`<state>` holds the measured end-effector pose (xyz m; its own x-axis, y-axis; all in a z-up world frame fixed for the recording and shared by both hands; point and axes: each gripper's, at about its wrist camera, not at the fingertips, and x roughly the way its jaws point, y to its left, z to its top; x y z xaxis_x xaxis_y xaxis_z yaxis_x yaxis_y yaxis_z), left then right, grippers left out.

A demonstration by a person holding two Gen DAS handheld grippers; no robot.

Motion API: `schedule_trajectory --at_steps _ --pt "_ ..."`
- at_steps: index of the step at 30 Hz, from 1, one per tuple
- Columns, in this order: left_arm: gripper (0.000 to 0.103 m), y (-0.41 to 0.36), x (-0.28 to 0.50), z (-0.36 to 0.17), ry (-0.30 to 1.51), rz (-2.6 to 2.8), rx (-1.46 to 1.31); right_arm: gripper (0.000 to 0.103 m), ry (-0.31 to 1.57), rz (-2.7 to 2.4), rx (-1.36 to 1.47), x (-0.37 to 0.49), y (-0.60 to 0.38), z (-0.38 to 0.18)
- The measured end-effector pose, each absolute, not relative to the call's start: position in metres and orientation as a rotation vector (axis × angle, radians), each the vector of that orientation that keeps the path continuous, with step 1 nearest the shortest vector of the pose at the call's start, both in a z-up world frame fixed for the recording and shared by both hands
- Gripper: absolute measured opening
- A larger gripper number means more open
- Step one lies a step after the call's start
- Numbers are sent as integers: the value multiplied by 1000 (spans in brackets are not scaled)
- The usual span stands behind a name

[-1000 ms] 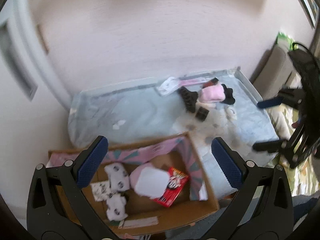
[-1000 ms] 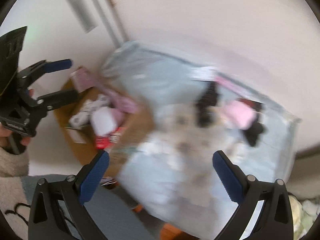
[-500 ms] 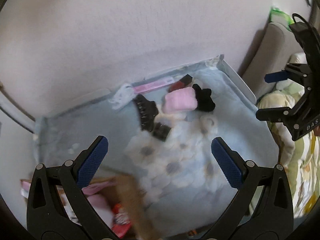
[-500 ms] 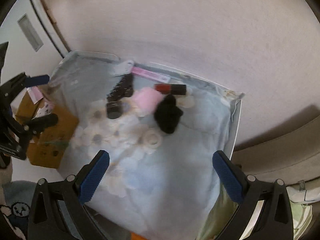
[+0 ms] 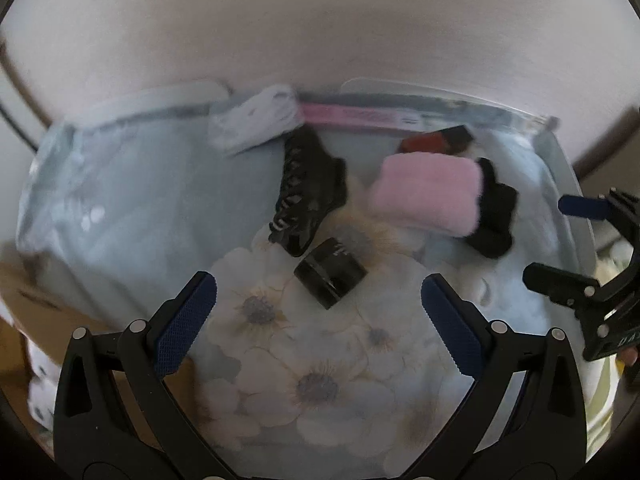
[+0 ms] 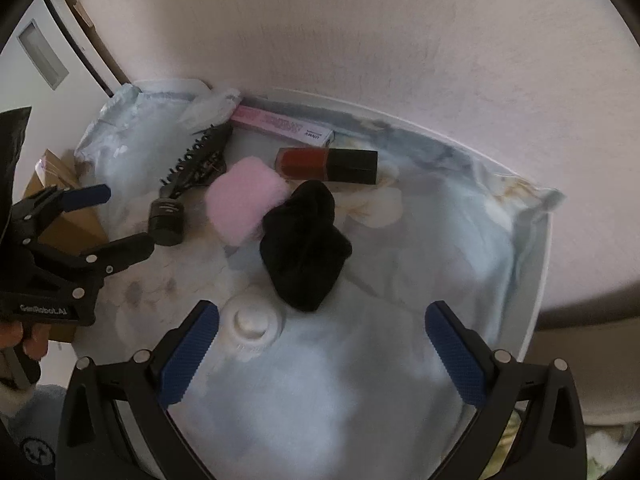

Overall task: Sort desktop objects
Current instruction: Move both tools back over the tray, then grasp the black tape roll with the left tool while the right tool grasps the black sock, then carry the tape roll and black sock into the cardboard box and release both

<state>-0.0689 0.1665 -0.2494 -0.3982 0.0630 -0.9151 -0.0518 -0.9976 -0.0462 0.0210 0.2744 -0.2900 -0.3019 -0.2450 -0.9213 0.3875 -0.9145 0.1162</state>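
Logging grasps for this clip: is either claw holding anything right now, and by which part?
Nothing is held. The left claw and right claw are both open and empty above the table; the jar lies loose.

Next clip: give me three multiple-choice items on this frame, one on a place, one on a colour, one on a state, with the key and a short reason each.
1. The small dark jar lies:
A) in front of the black hair claw
B) on the pink box
C) under the black cloth

2. The fluffy pad beside the black cloth is:
A) green
B) pink
C) yellow

3. The right gripper is:
A) shut on the white cap
B) shut on the cloth
C) open

Key: 1 A, it sits nearer the camera than the claw; 2 B, plainly pink; 3 C, fingers spread, nothing between them.
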Motion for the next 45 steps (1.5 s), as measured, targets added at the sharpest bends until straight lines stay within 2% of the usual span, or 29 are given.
schedule_trajectory --at_steps 10,14,15,17,19,21,22,32,45 --pt "100 168 -79 -266 -151 2651 -1704 102 139 -2248 1528 0 272 -311" --pt "92 168 -80 -272 -203 2627 -1717 90 148 -2242 1529 -5 271 -314" --pt "89 168 -79 -273 -205 2632 -1716 87 158 -2241 1527 -6 270 -314" --pt "78 167 -79 -275 -219 2634 -1717 71 182 -2234 1523 -6 267 -316" --pt "58 164 -80 -277 -244 2634 -1722 63 196 -2232 1516 -5 265 -317" --pt "45 160 -81 -280 -288 2614 -1733 55 193 -2239 1508 -5 264 -317" --pt "42 159 -81 -281 -300 2608 -1734 50 182 -2237 1503 -5 264 -316" --pt "42 158 -77 -279 -282 2604 -1717 24 179 -2238 1483 -2 258 -314" --pt "42 154 -65 -251 -244 2564 -1635 23 134 -2317 1485 18 268 -286"
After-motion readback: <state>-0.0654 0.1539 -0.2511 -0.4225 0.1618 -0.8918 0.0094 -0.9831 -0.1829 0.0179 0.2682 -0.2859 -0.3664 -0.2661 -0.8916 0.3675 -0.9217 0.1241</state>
